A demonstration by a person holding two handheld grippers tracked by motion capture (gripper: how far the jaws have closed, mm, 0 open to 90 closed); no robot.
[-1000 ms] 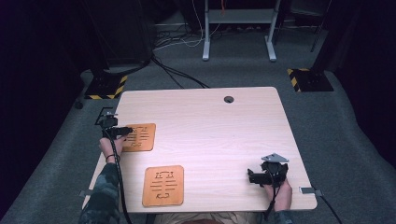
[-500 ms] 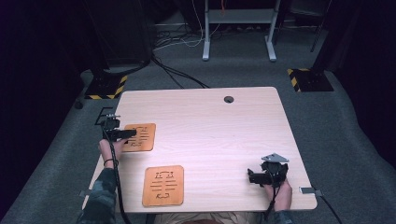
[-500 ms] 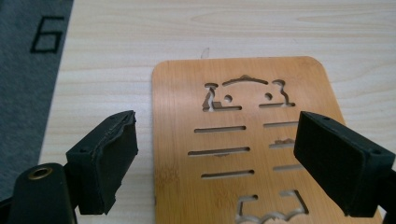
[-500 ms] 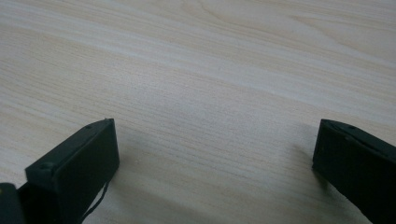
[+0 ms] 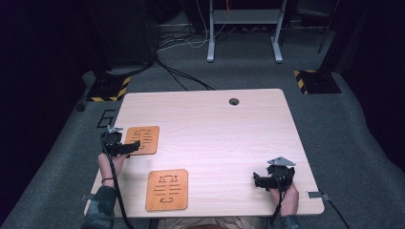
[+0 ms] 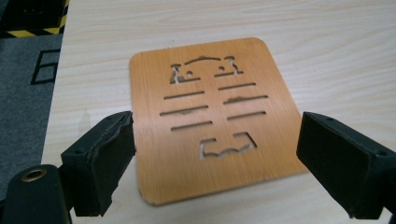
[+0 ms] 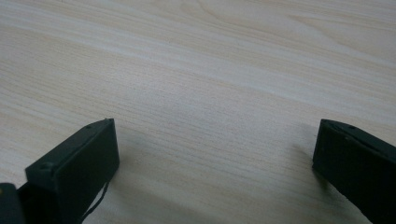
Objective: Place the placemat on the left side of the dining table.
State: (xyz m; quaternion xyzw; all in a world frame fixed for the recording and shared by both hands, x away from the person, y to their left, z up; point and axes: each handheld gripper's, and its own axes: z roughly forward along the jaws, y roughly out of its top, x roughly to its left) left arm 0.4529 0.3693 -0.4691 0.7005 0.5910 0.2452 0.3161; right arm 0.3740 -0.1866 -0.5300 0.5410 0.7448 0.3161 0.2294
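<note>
An orange wooden coaster (image 5: pixel 142 140) (image 6: pixel 212 116) with cut-out slots lies flat near the table's left edge. My left gripper (image 5: pixel 133 147) (image 6: pixel 217 126) sits just left of it and points at it. Its jaws have just been opening and now stand wide, with the coaster's near edge low between them and no pad pressing on it. A second orange coaster (image 5: pixel 167 189) lies near the front edge. At the front right my right gripper (image 5: pixel 258 180) (image 7: pixel 215 130) rests open over bare wood, nothing between its fingers.
The light wooden table (image 5: pixel 229 129) has a round cable hole (image 5: pixel 234 101) near its far edge. Beyond it on the dark floor are cables (image 5: pixel 181 76), a metal stand (image 5: pixel 243 19) and hazard-striped feet (image 5: pixel 310 81). The left coaster sits close to the table's left edge.
My left gripper has drawn back a little from the left coaster toward the person, and its jaws stand wider. The coaster stayed flat on the table. The right gripper has not moved.
</note>
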